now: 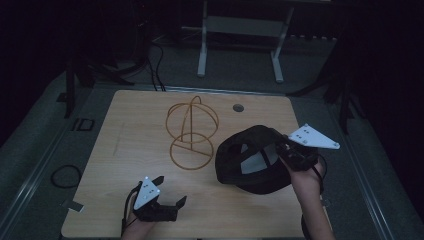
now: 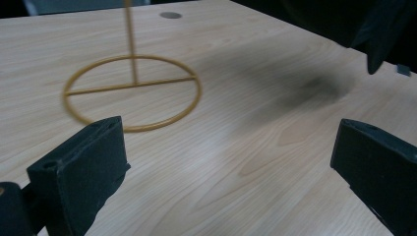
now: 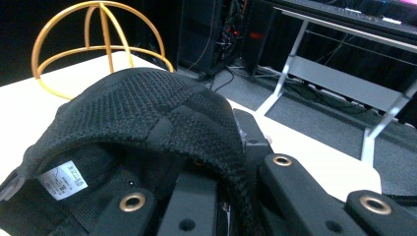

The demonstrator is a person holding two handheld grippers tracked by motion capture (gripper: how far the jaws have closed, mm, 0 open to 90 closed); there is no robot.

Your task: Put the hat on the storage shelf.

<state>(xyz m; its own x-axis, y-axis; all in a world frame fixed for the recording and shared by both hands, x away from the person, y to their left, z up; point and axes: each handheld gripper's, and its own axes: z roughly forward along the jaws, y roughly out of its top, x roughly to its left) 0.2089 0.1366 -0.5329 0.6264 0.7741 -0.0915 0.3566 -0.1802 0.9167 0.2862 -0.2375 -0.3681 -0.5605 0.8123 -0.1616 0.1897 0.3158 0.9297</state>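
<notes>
Right gripper (image 1: 286, 150): clamped tight on the rim of a black knitted fabric cap (image 1: 250, 159), held off the desk near its right edge, hollow side showing with a white label (image 3: 63, 183) inside; in the right gripper view the woven band pinched between the black jaws. Left gripper (image 1: 171, 191): jaws spread wide, nothing between them, low over the near left part of the desk, aimed toward the stand.

Just left of the cap, in the middle of the desk: a gold wire hat stand (image 1: 192, 132) with a ring base, a thin upright post and a domed cage on top, apart from both grippers and from the cap.

Likely step: carrying the cap to the stand and settling it over the dome. To do it well: keep the pinch firm on the rim, turn the opening downward before arriving, come in from above the dome rather than from the side, since the light wire frame would probably tip or slide under a sideways push. Worth bringing the free left gripper to the ring base or to the far rim of the cap for steadying. Release only once the crown sits centred.

Surface: a pale wood-grain desk (image 1: 130, 150) with a small round grommet hole (image 1: 238, 107) near the far edge. Beyond: a dim room, grey carpet, black cables on the floor, a white metal frame (image 1: 240, 45) at the back.
</notes>
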